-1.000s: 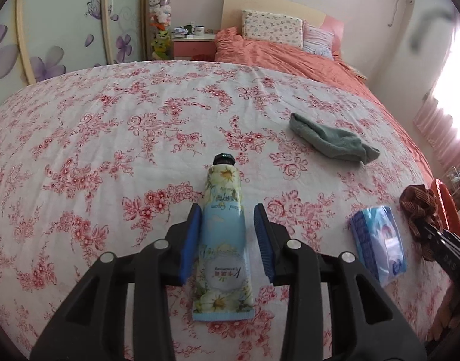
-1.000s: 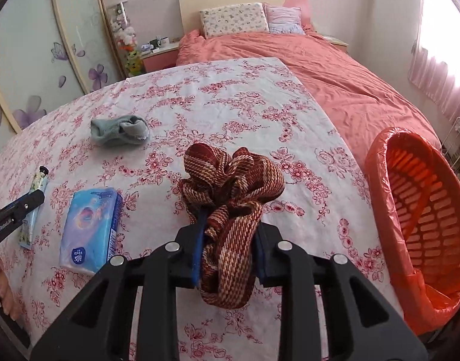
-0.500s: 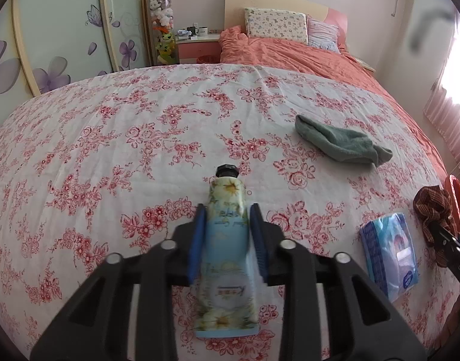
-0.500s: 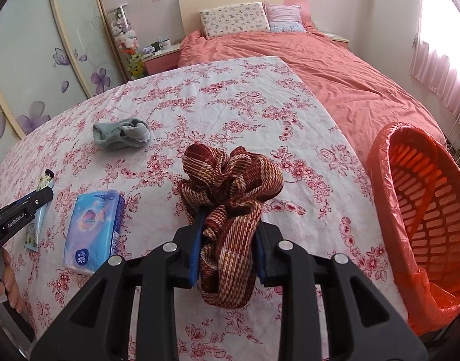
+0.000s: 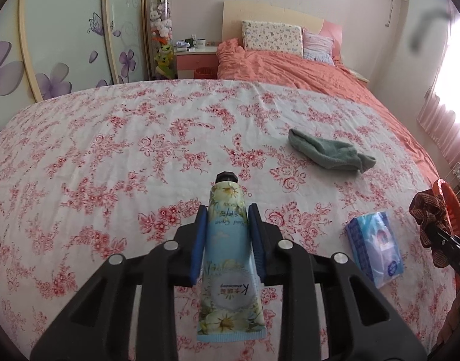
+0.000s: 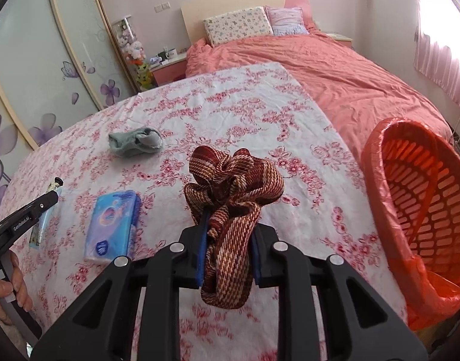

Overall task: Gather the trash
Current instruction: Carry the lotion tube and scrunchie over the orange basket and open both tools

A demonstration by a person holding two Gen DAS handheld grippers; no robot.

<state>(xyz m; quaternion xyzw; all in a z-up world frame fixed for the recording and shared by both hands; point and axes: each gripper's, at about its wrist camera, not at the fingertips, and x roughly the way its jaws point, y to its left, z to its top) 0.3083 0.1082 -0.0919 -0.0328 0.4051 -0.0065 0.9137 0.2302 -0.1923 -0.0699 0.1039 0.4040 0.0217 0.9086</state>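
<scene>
Here we see little of the left hand, cut off at the frame edge. Both grippers tilt down over the floral sheet. Left gripper, jaws just closing, clamps a hand cream tube. Right gripper, also closing, grips a plaid cloth beside the orange basket. "GenRobot.AI" reads on the left gripper's arm; tube script otherwise illegible.

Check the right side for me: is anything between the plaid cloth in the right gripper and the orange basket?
Nothing visible. The plaid cloth is clamped in the right gripper; only bare floral sheet lies between it and the orange basket.
</scene>
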